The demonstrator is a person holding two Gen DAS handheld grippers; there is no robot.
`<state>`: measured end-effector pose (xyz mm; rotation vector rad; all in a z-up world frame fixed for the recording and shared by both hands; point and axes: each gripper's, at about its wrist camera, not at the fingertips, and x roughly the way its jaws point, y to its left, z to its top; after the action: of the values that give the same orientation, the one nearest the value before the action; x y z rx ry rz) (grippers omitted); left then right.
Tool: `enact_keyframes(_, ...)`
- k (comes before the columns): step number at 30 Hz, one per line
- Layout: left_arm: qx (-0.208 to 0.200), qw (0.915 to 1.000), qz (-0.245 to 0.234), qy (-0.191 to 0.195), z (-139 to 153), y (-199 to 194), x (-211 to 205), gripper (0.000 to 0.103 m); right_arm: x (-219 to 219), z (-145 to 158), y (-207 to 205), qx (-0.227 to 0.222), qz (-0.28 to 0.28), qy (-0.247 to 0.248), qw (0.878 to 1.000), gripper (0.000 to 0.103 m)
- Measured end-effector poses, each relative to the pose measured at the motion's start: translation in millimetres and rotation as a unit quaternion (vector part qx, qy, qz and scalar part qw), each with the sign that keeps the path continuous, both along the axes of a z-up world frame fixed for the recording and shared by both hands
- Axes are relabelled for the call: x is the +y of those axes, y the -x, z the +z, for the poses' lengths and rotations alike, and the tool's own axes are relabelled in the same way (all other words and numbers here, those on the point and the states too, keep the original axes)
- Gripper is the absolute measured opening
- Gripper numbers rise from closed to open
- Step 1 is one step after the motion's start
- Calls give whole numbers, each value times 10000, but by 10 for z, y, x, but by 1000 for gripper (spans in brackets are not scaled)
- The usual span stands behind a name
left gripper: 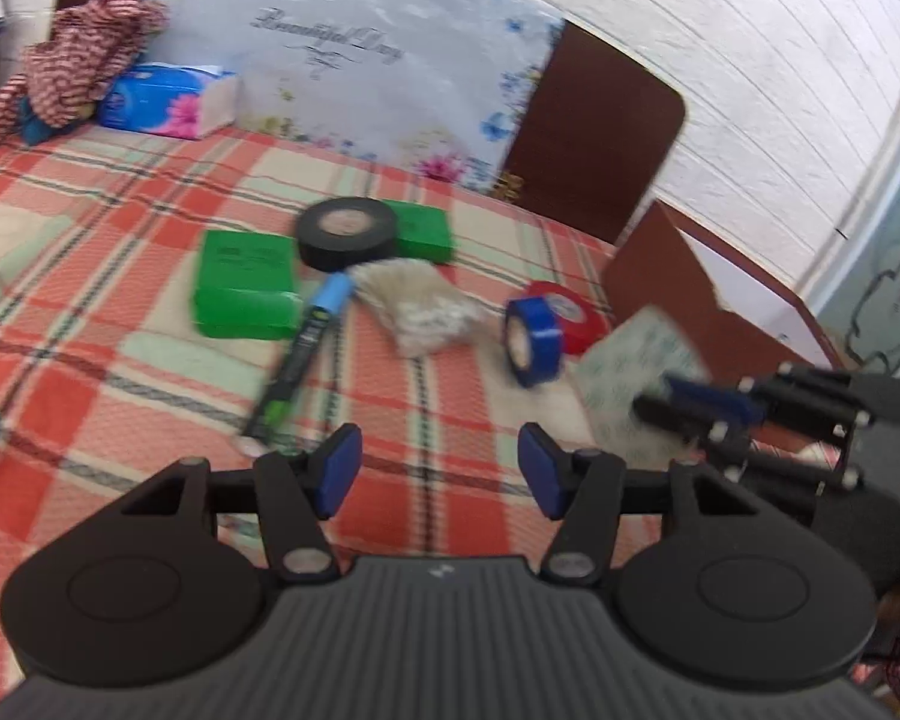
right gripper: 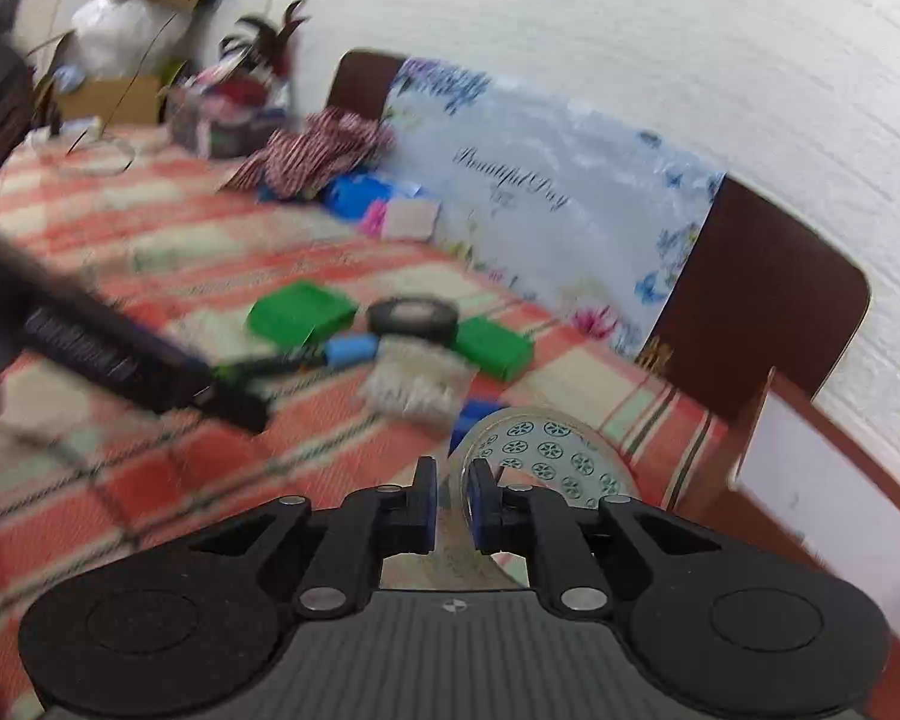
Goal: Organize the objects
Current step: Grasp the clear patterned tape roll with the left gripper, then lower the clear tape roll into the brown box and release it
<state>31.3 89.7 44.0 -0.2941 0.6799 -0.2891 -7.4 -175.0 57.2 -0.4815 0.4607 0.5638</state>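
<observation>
My left gripper [left gripper: 439, 474] is open and empty above the plaid tablecloth [left gripper: 90, 240]. Ahead of it lie two green blocks [left gripper: 243, 291], a black tape roll [left gripper: 347, 233], a black marker with a blue cap [left gripper: 303, 354], a pale scrubber [left gripper: 417, 306], a blue tape roll [left gripper: 534, 333] and a red tape roll [left gripper: 570, 315]. My right gripper [right gripper: 450, 495] is shut on a clear patterned tape roll [right gripper: 540, 450], held above the table's right side. It also shows in the left wrist view [left gripper: 636, 354], blurred.
A brown open box [left gripper: 720, 300] stands at the table's right edge. A tissue pack [left gripper: 168, 99] and striped cloth [left gripper: 84, 60] lie at the back left. A floral board [left gripper: 360, 60] and brown chairs [left gripper: 588, 132] line the far side.
</observation>
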Motion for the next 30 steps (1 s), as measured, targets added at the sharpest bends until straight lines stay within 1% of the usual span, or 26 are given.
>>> enact_keyframes(1, 19, 9999, -111, 10, 6, -8, -75, 60, -18, -53, 52, 62, 25, 81, 9999, 14)
enact_keyframes(2, 24, 9998, -208, 3, 17, -11, -148, 60, -39, -98, 110, 15, 35, 108, 9999, 20)
enact_keyframes(3, 13, 9996, -284, -11, 37, -12, -219, 60, -64, -125, 171, -70, 27, 84, 9999, 34)
enact_keyframes(4, -5, 9994, -344, -19, 61, -14, -283, 60, -99, -132, 223, -168, -16, 7, 9999, 45)
enact_keyframes(6, -15, 9990, -446, -15, 111, -24, -379, 60, -241, -109, 326, -250, -123, -397, 9988, 50)
enact_keyframes(7, -18, 9988, -493, -31, 136, -32, -422, 60, -330, -114, 369, -232, -201, -635, 9975, 56)
enact_keyframes(8, -25, 9985, -533, -70, 158, -45, -463, 60, -417, -139, 395, -200, -300, -834, 9959, 60)
enact_keyframes(10, 16, 9981, -597, -178, 178, -101, -546, 60, -545, -246, 403, -95, -506, -1011, 9935, 73)
enact_keyframes(12, 166, 9972, -668, -307, 154, -181, -642, 60, -605, -355, 344, 126, -668, -1014, 9925, 76)
enact_keyframes(14, 355, 9960, -715, -405, 94, -260, -749, 60, -635, -428, 238, 411, -684, -1104, 9907, 78)
enact_keyframes(15, 439, 9953, -756, -423, 58, -299, -802, 60, -627, -462, 179, 565, -670, -1129, 9897, 81)
enact_keyframes(17, 612, 9933, -818, -532, -28, -369, -921, 58, -575, -519, 44, 707, -716, -1103, 9888, 81)
enact_keyframes(18, 735, 9918, -817, -652, -84, -407, -977, 53, -531, -546, -41, 790, -759, -1037, 9886, 83)
enact_keyframes(19, 832, 9906, -803, -725, -140, -438, -1010, 44, -491, -569, -125, 949, -725, -1013, 9877, 83)
enact_keyframes(20, 873, 9903, -764, -758, -176, -453, -1023, 41, -454, -596, -180, 1086, -661, -1038, 9864, 83)
enact_keyframes(21, 887, 9901, -749, -790, -185, -454, -1035, 39, -421, -616, -212, 1125, -606, -1065, 9861, 84)
enact_keyframes(23, 842, 9893, -728, -941, -123, -435, -1073, 36, -385, -611, -172, 958, -639, -1047, 9878, 84)
enact_keyframes(24, 783, 9898, -748, -924, -60, -416, -1087, 36, -407, -590, -120, 794, -684, -1069, 9887, 84)
enact_keyframes(26, 532, 9913, -850, -855, 124, -366, -1142, 36, -503, -492, 13, 371, -803, -1249, 9882, 84)
enact_keyframes(28, 209, 9915, -1016, -785, 340, -345, -1273, 36, -607, -371, 148, -242, -981, -1240, 9871, 84)
enact_keyframes(30, -128, 9892, -1239, -767, 562, -372, -1515, 36, -728, -230, 262, -963, -1227, -1087, 9818, 84)
